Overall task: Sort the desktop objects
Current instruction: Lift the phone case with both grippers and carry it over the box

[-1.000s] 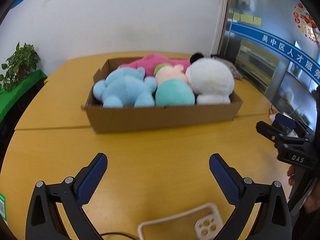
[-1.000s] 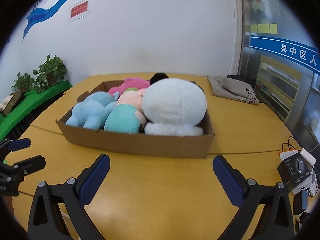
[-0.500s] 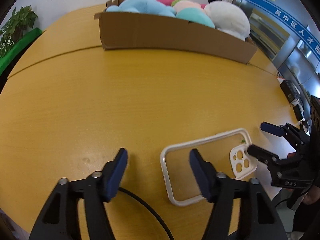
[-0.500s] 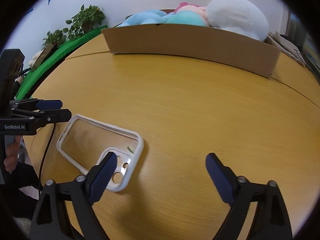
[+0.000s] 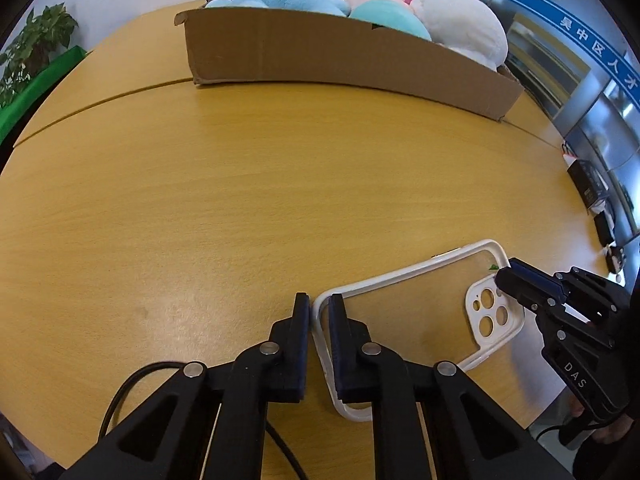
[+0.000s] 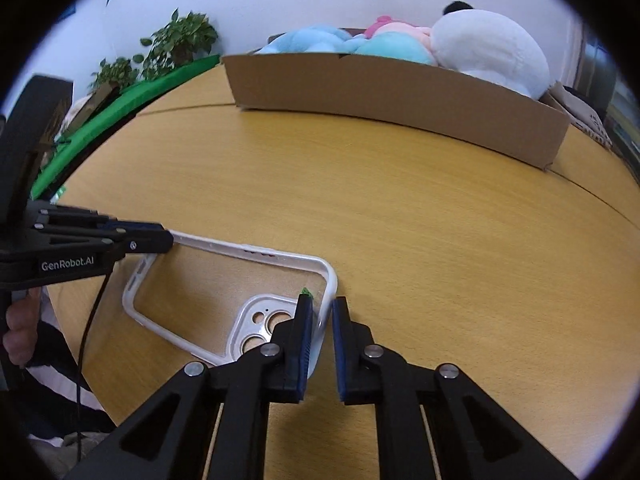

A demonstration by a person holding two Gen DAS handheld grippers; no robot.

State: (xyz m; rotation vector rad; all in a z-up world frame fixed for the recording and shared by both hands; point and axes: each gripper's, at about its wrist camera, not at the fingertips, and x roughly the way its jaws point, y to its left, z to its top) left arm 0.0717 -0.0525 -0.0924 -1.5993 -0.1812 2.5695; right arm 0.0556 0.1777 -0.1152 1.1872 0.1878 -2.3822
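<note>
left hand-held gripper point(image 5: 319, 312): tilted steeply down, jaws just closed, pinching the white rim of the phone case point(image 5: 404, 316) at one end
right hand-held gripper point(image 6: 322, 316): also angled down, jaws just closed, clamped on the rim at the camera-cutout end
person's hand point(image 6: 18, 334): fingers wrapped round the left handle

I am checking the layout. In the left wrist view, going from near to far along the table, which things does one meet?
left gripper → phone case → bare table → cardboard box → plush toys
</note>
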